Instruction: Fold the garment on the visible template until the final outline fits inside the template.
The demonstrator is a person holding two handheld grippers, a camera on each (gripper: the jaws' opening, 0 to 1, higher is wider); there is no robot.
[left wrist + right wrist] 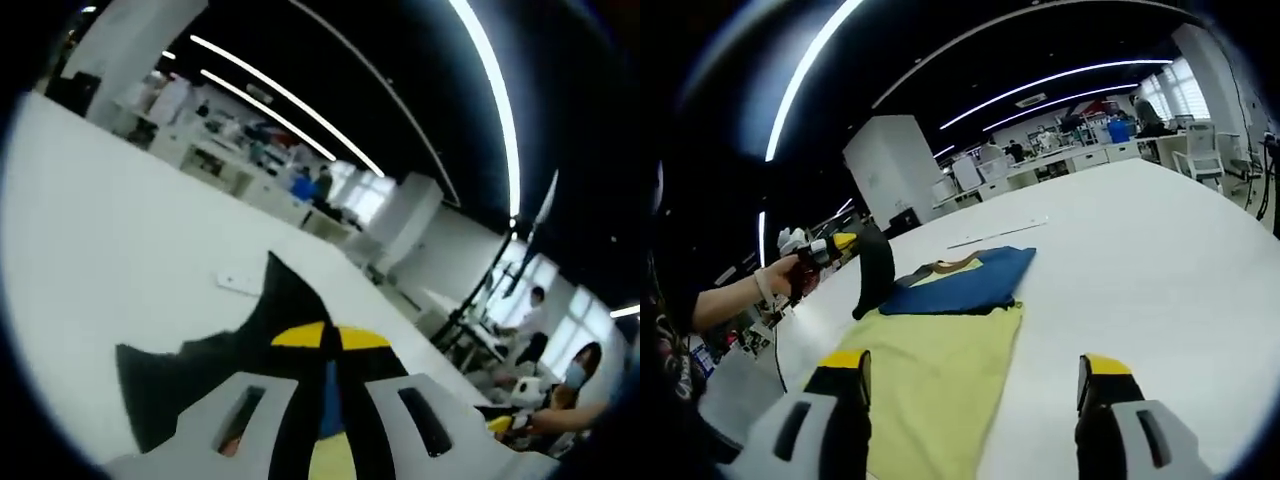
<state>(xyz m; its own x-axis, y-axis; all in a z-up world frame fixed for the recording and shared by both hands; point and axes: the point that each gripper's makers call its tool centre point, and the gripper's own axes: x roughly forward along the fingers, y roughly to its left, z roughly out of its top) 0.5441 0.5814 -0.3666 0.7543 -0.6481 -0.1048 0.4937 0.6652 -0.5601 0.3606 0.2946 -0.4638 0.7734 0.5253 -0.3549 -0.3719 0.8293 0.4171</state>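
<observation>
A garment with a yellow body point(930, 385), a blue upper part point(965, 283) and a black sleeve point(874, 272) lies on the white table point(1140, 260). The sleeve is lifted off the table, and my left gripper point(838, 245), held by a person's hand, is shut on its end. In the left gripper view the black sleeve point(270, 320) fills the space between the closed yellow-tipped jaws of that gripper point(332, 338). My right gripper point(975, 365) hovers open over the yellow hem with nothing between its fingers. A thin white strip point(995, 232) lies on the table beyond the garment.
A small white slip point(238, 283) lies on the table past the sleeve. Desks, a chair point(1200, 140) and seated people point(575, 375) stand beyond the table's edges. A dark stand point(480, 295) rises at the right. Bare table point(1160, 300) lies right of the garment.
</observation>
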